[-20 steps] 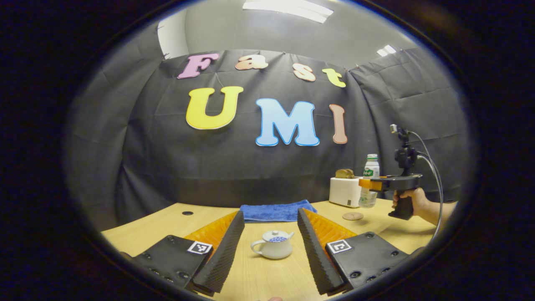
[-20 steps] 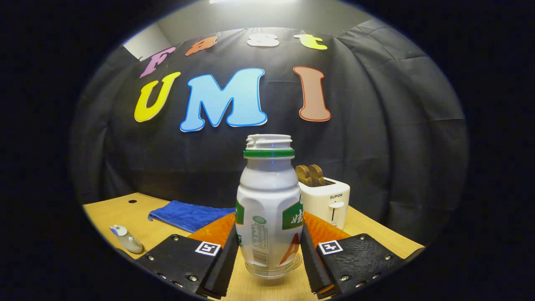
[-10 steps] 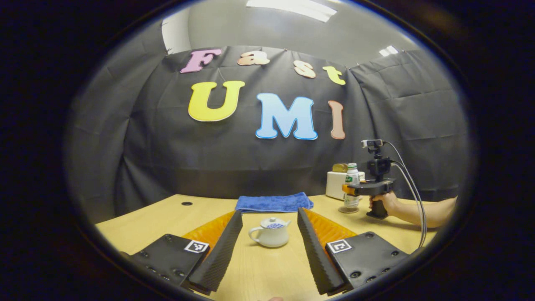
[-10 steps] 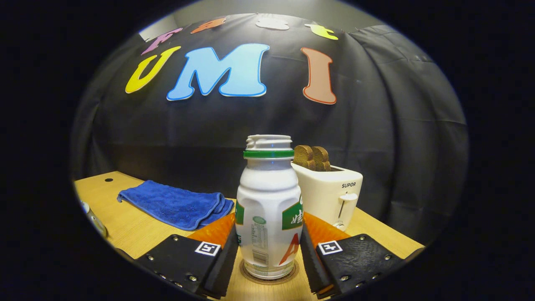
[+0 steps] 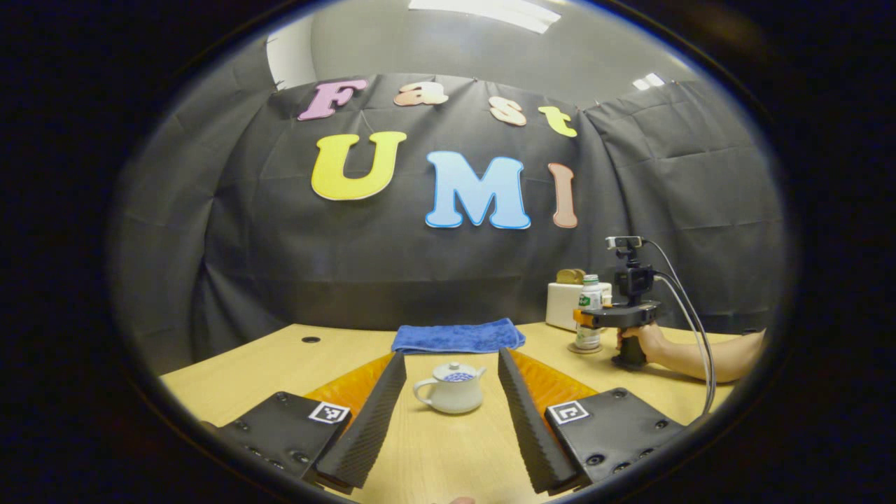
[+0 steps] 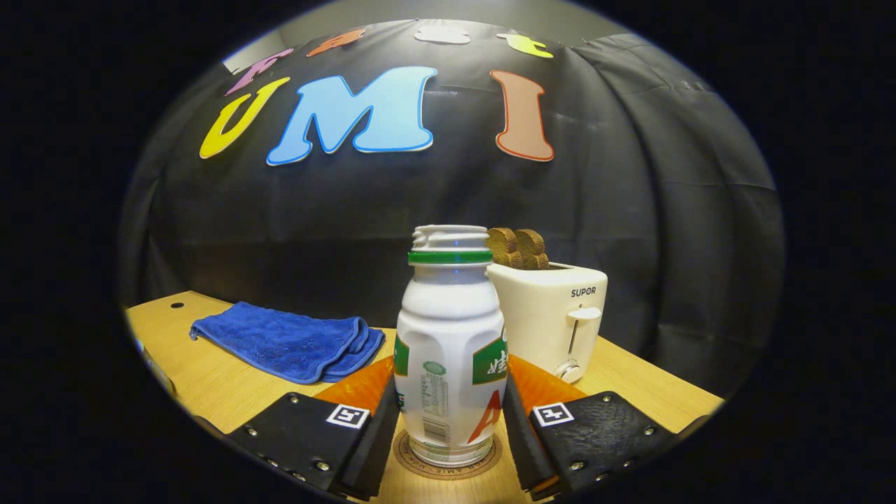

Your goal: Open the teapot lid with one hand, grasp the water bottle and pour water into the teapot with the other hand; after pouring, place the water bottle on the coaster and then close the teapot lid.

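- The water bottle (image 6: pixel 449 350) stands upright on the round coaster (image 6: pixel 448 462), the right tool (image 6: pixel 448 437) clenched around its body.
- In the left gripper view, the lidded teapot (image 5: pixel 451 387) sits on the counter (image 5: pixel 434 455) between the spread fingers of the released left tool (image 5: pixel 448 413); a hand (image 5: pixel 647 339) holds the right tool level.

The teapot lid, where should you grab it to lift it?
By the small round knob on top of the teapot lid, coming straight down from above. The knob sticks up in the middle, while the handle and spout jut out on the sides. The left tongs stand open around the teapot.
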Demonstrator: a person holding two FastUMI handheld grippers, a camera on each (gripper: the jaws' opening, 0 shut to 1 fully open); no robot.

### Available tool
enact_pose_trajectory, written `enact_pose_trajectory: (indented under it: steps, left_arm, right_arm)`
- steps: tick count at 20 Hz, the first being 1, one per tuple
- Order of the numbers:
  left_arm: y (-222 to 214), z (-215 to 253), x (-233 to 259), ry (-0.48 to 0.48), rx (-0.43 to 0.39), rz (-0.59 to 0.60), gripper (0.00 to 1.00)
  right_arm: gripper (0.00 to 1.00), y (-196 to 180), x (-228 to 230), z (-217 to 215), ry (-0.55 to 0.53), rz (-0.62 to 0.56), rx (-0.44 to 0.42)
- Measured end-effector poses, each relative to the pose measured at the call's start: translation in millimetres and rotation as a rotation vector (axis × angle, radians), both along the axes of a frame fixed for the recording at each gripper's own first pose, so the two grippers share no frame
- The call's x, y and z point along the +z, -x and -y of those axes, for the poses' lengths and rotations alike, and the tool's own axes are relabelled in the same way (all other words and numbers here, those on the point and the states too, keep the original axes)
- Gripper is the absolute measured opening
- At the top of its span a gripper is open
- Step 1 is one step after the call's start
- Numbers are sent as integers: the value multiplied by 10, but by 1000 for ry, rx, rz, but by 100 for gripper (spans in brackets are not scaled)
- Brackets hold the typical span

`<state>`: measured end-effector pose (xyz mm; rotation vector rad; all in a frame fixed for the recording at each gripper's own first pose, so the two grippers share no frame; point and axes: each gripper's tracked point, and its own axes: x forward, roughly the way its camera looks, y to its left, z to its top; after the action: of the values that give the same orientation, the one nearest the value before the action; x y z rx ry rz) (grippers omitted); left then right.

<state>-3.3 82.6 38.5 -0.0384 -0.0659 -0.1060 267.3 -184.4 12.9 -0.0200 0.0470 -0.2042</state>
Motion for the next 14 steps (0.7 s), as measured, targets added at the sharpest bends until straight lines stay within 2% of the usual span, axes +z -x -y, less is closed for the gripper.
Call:
enact_pose_trajectory:
  steps: [3, 5, 7, 11, 14]
  left_arm:
    - [-13, 21, -28, -4, 3, -8, 88]
    - [-19, 27, -33, -4, 4, -12, 88]
    - [-8, 28, -37, -17, 10, -14, 88]
    - [113, 80, 49, -54, 21, 5, 88]
    - [128, 282, 33, -42, 12, 18, 87]
  right_arm:
    - [70, 0, -7, -3, -2, 0, -2]
    - [75, 41, 26, -13, 31, -4, -15]
    - [99, 165, 242, 9, 57, 44, -32]
    - [96, 648, 755, -49, 32, 144, -48]
    - [96, 1340, 879, -246, 7, 149, -55]
